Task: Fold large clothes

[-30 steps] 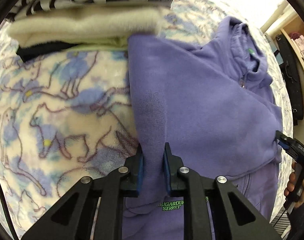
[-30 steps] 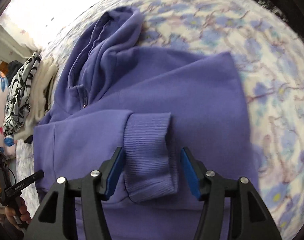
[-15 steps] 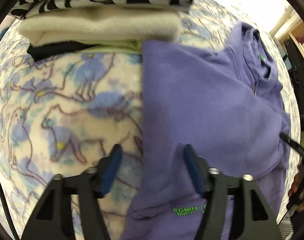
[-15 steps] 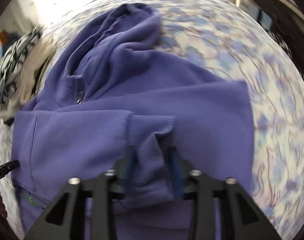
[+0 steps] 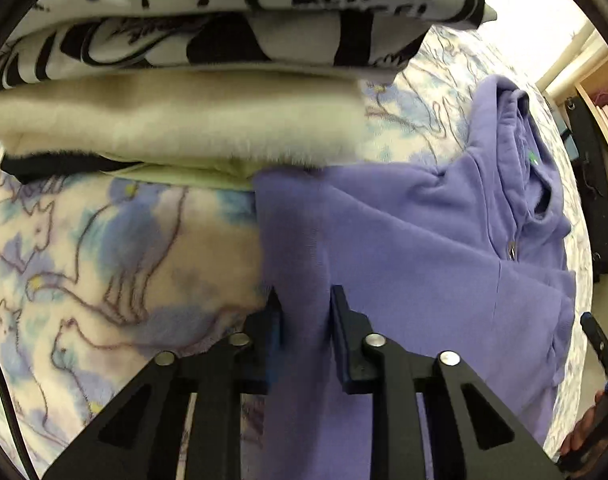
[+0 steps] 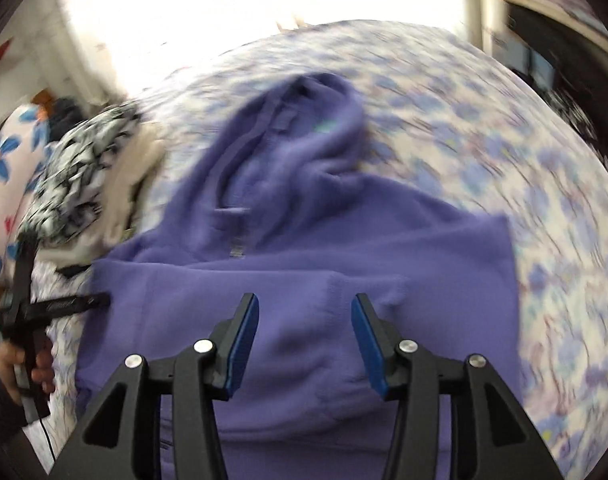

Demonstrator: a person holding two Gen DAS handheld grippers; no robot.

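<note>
Garment: purple hoodie (image 5: 403, 240) lies spread on the cat-print blanket (image 5: 104, 260), sleeves folded in across the body, hood (image 6: 311, 132) toward the far side of the bed.
Zipper: metal pull (image 5: 511, 250) visible at the chest, below the hood opening.
Left gripper (image 5: 304, 312): jaws drawn close together, pinching a raised fold of the hoodie's left edge; fabric fills the gap between the pads.
Right gripper (image 6: 305, 328): jaws spread apart, blue pads facing each other, ribbed cuff (image 6: 363, 292) lying slack between them and not clamped. View is motion-blurred.
Hoodie edge: upper left corner touches the bottom of the folded stack.
Stack: black-and-white printed garment (image 5: 244, 12) on top, cream fleece (image 5: 176, 120) beneath it, pale green layer (image 5: 192, 172) and a black layer (image 5: 52, 162) at the bottom; all rest on the blanket, just beside the hoodie.
Cross-view: left gripper's fingers and the holding hand (image 6: 20, 364) show at the left of the right wrist view.
Background: wooden shelving (image 5: 599, 112) at right.
</note>
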